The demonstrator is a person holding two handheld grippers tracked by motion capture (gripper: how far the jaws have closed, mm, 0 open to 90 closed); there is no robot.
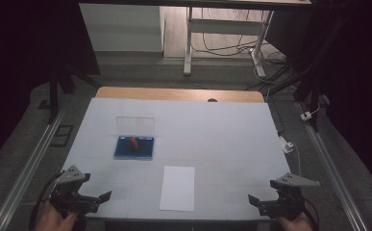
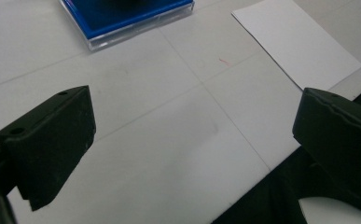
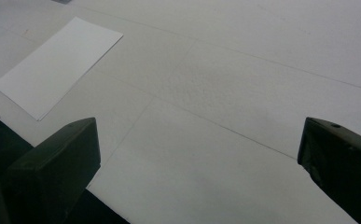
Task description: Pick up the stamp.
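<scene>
A clear case with a blue tray (image 1: 134, 147) lies on the white table left of centre, its lid standing open behind it and a small red object (image 1: 133, 142) inside. A white sheet of paper (image 1: 178, 188) lies near the front edge. My left gripper (image 1: 103, 198) hovers at the front left corner, jaws wide apart and empty; in its own view the blue case (image 2: 127, 21) and the paper (image 2: 297, 42) lie ahead. My right gripper (image 1: 254, 201) sits at the front right corner, also open and empty, with the paper (image 3: 57, 65) ahead to its left.
The white table cover (image 1: 212, 134) has a wooden strip (image 1: 179, 94) along its far edge. Metal rails (image 1: 30, 159) run along both sides. A desk frame and cables (image 1: 231, 43) stand on the floor beyond. A white plug (image 1: 286, 144) hangs off the right edge.
</scene>
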